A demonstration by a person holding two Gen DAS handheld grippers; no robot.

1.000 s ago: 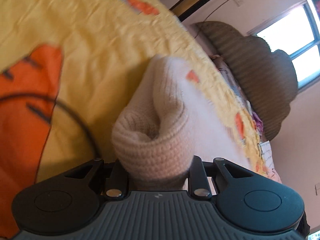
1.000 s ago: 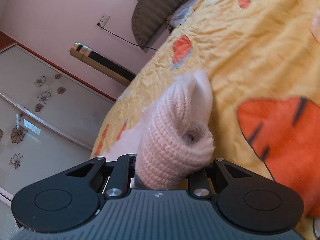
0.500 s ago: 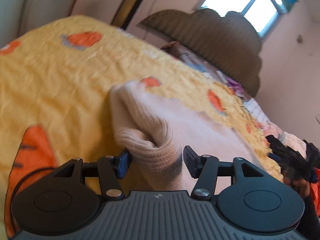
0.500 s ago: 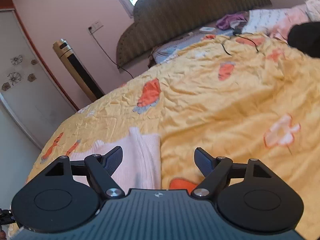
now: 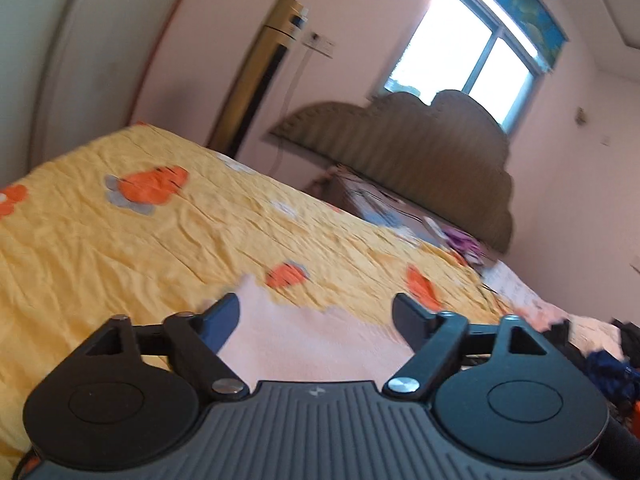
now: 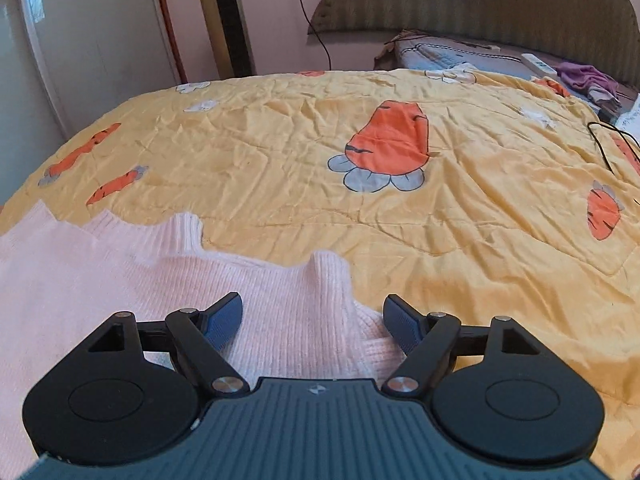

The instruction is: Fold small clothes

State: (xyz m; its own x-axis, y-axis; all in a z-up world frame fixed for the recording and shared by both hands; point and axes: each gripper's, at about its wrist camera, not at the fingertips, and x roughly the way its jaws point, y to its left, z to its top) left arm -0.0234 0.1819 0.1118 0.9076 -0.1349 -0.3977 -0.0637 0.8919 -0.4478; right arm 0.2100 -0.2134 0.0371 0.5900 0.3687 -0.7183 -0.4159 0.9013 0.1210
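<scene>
A pale pink knitted garment (image 6: 120,272) lies flat on the yellow carrot-print bedspread (image 6: 440,220), its ribbed edges pointing toward the headboard. My right gripper (image 6: 313,320) hovers over its right part; the jaws are still opening wide and nothing is between the pads. In the left wrist view the same pink garment (image 5: 304,340) lies below my left gripper (image 5: 316,316), whose jaws are also opening, with no cloth pinched between them. Both grippers stand apart from the fabric.
A padded headboard (image 6: 480,4) and pillows (image 6: 452,56) close the far end of the bed. A black cable (image 6: 608,140) and purple cloth (image 6: 584,76) lie at the right. More clothes (image 5: 600,344) pile at the right in the left wrist view. A tall fan (image 5: 256,72) stands by the wall.
Both grippers let go of the bunched pink knit and opened wide. The garment now lies flat on the bedspread. Both cameras rolled upright and lifted away from the cloth.
</scene>
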